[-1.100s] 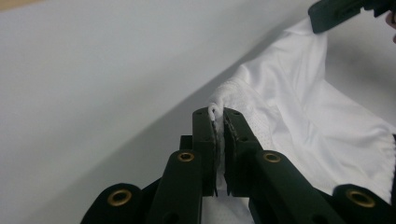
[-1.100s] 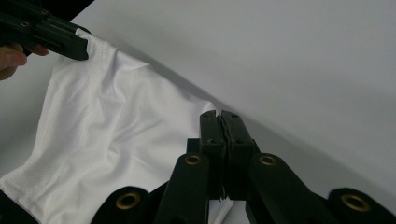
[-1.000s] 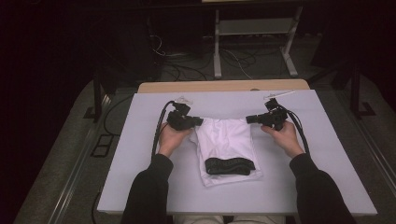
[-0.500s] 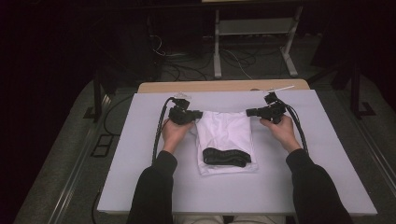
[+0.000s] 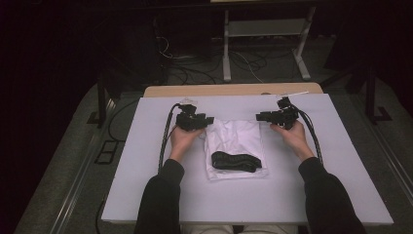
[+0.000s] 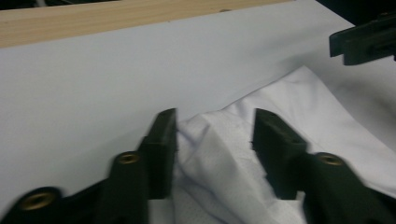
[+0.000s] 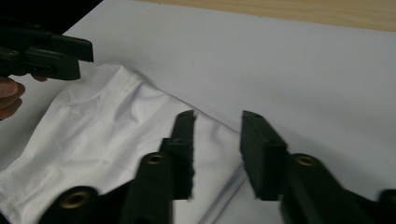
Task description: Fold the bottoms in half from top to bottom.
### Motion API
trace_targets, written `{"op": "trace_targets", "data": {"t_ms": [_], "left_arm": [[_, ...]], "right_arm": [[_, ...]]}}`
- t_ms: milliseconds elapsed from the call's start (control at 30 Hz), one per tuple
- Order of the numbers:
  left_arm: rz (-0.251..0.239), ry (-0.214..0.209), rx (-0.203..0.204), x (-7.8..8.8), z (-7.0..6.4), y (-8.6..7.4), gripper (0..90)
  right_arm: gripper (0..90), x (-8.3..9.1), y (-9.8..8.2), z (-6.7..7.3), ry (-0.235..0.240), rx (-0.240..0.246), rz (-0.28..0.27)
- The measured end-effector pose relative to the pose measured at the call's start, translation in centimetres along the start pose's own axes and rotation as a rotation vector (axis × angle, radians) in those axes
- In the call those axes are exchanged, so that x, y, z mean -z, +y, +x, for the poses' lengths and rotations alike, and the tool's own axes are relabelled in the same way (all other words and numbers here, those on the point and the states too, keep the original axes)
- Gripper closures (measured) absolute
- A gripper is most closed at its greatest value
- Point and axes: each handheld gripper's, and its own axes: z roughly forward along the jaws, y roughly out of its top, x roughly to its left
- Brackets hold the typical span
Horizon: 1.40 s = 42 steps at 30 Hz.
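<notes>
While my left tongs [image 5: 208, 120] and right tongs [image 5: 260, 116] have just been opening, they straddle the white garment's [image 5: 234, 141] ten and two o'clock corners, gripping nothing.

The folded garment [image 5: 235, 148] lies on the table [image 5: 146, 161] between my left gripper [image 5: 208, 121] and my right gripper [image 5: 260, 116], its far corners between each one's jaws; a band [image 5: 236, 161] rests on its near part.

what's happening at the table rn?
A person is folding a white garment on the white table with a handheld gripper in each hand. The left gripper and right gripper sit at the garment's two far corners; both jaws have just been opening, with cloth lying loose between them, not pinched. A black band lies across the garment's near end.
</notes>
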Motion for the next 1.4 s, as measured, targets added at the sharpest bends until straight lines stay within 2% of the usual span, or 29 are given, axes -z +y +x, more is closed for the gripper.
{"op": "trace_targets", "data": {"t_ms": [100,133,233,267,300,333,367,400,533,700,967,1100,1167,1400], "left_arm": [[-0.005,-0.007,0.034,0.6,0.4,-0.2,36.4],[-0.011,-0.028,0.046,0.9,0.6,-0.3,33.2],[-0.034,-0.059,0.078,1.8,1.0,-0.6,21.8],[-0.032,-0.071,0.086,1.9,1.0,-0.6,16.0],[-0.029,-0.089,0.097,2.2,1.1,-0.7,12.5],[-0.026,-0.103,0.107,2.4,1.2,-0.7,7.6],[-0.020,-0.113,0.112,2.6,1.3,-0.7,2.0],[-0.021,-0.120,0.118,2.8,1.3,-0.8,0.0],[-0.030,-0.101,0.093,3.9,1.0,-1.2,0.0],[-0.059,-0.081,0.096,5.2,0.8,-1.9,0.0],[-0.087,-0.076,0.075,7.3,0.3,-2.6,0.0],[-0.089,-0.060,0.060,8.2,-0.1,-2.9,0.0],[-0.106,-0.049,0.059,8.7,-0.2,-3.0,0.0],[-0.105,-0.058,0.040,9.9,-0.8,-4.1,0.0]], "right_arm": [[41.9,0.2,-0.3,0.1,0.005,0.014,0.005],[38.0,0.3,-0.3,0.2,0.005,0.022,0.005],[18.3,0.7,-0.2,0.8,-0.007,0.045,0.012],[11.7,0.9,-0.2,1.0,-0.004,0.053,0.013],[9.6,1.1,-0.2,1.1,0.001,0.060,0.017],[2.2,1.3,-0.2,1.4,0.006,0.071,0.023],[0.0,1.4,-0.3,1.5,0.000,0.073,0.023],[0.0,1.6,-0.3,1.7,-0.005,0.075,0.024],[0.0,2.5,-0.8,2.2,-0.015,0.087,0.013],[0.0,3.6,-1.4,2.6,0.000,0.093,0.004],[0.0,5.5,-2.4,3.4,0.006,0.101,-0.024],[0.0,6.1,-3.2,3.6,0.007,0.105,-0.020],[0.0,6.4,-3.7,3.8,0.008,0.104,-0.019],[0.0,7.8,-5.1,4.6,0.008,0.119,-0.018]]}}
